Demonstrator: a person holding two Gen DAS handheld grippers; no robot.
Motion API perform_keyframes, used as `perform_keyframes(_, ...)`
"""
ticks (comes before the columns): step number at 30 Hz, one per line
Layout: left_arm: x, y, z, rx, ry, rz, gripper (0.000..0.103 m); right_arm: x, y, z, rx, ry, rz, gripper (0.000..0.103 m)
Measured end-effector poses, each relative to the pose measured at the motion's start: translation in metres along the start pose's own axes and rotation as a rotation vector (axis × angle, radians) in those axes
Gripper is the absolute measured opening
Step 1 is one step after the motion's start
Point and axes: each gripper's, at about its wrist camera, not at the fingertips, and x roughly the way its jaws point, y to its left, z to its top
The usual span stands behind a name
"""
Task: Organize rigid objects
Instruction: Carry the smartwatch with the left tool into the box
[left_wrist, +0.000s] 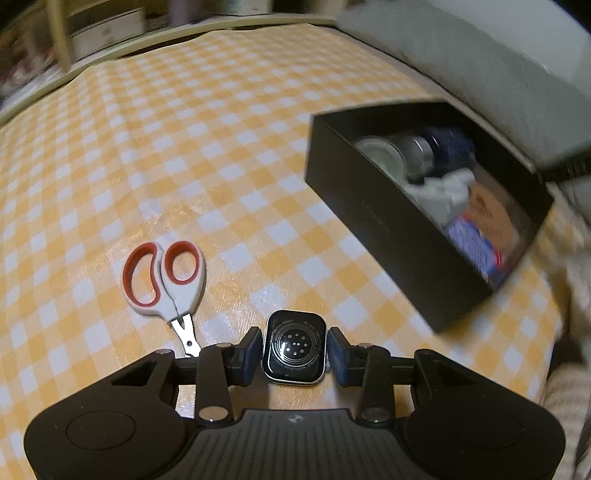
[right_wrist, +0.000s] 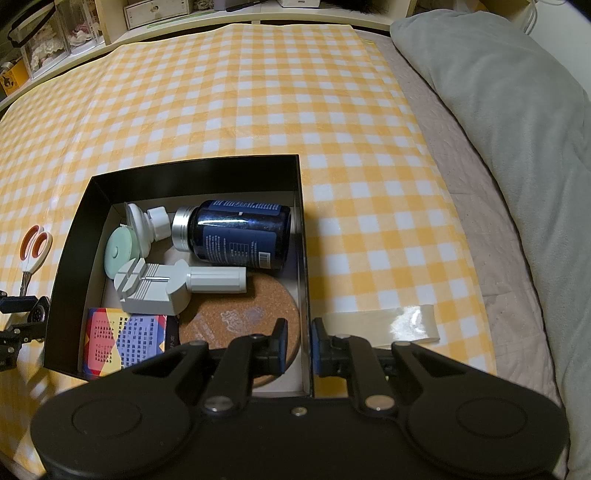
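Note:
A smartwatch body (left_wrist: 295, 347) lies face down on the yellow checked cloth (left_wrist: 221, 147), sensor back up. My left gripper (left_wrist: 294, 350) is shut on it, its blue pads against the watch's two sides. White scissors with red-lined handles (left_wrist: 166, 280) lie just to its left. The black box (left_wrist: 388, 229) stands to the right and holds a dark blue bottle (right_wrist: 240, 232), a grey watch tool (right_wrist: 166, 284), a cork coaster (right_wrist: 240, 314), a colourful card pack (right_wrist: 122, 339) and a mint green disc (right_wrist: 120, 253). My right gripper (right_wrist: 299, 343) is shut on the box's right wall, one finger inside and one outside.
A grey pillow (right_wrist: 498, 110) lies along the right side on a beige quilt. A strip of clear tape (right_wrist: 388, 325) lies on the cloth just right of the box. Shelves with drawers and clear bins (right_wrist: 55, 44) run behind the cloth's far edge.

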Motion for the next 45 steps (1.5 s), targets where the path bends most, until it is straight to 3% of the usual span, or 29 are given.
perform_keyframes(5, -0.017, 0.017, 0.011, -0.193, -0.083, -0.05, 0.04, 0.0, 0.0, 0.0, -0.001, 0.0, 0.0, 0.014)
perform_keyframes(8, -0.033, 0.015, 0.02, -0.243, -0.156, -0.089, 0.04, 0.0, 0.0, 0.0, 0.001, 0.0, 0.0, 0.014)
perform_keyframes(12, -0.049, -0.004, 0.033, -0.247, -0.223, -0.143, 0.04, 0.0, 0.0, 0.0, 0.0, 0.0, 0.0, 0.014)
perform_keyframes(18, -0.058, -0.048, 0.043, -0.164, -0.26, -0.21, 0.04, 0.0, 0.0, 0.0, -0.001, 0.0, -0.001, 0.014)
perform_keyframes(22, -0.05, -0.081, 0.046, -0.11, -0.257, -0.244, 0.04, 0.0, 0.0, 0.0, -0.001, 0.0, 0.0, 0.014)
perform_keyframes(28, -0.027, -0.111, 0.054, -0.138, -0.269, -0.303, 0.04, 0.0, 0.0, 0.0, -0.002, 0.002, 0.003, 0.014)
perform_keyframes(34, -0.002, -0.131, 0.051, -0.17, -0.274, -0.346, 0.04, -0.001, -0.004, -0.001, 0.033, 0.006, 0.029, 0.01)
perform_keyframes(40, 0.013, -0.135, 0.045, -0.182, -0.284, -0.319, 0.04, -0.001, -0.007, -0.001, 0.057, 0.011, 0.045, 0.009)
perform_keyframes(45, 0.017, -0.136, 0.043, -0.172, -0.262, -0.342, 0.051, -0.001, -0.007, -0.001, 0.057, 0.011, 0.045, 0.009)
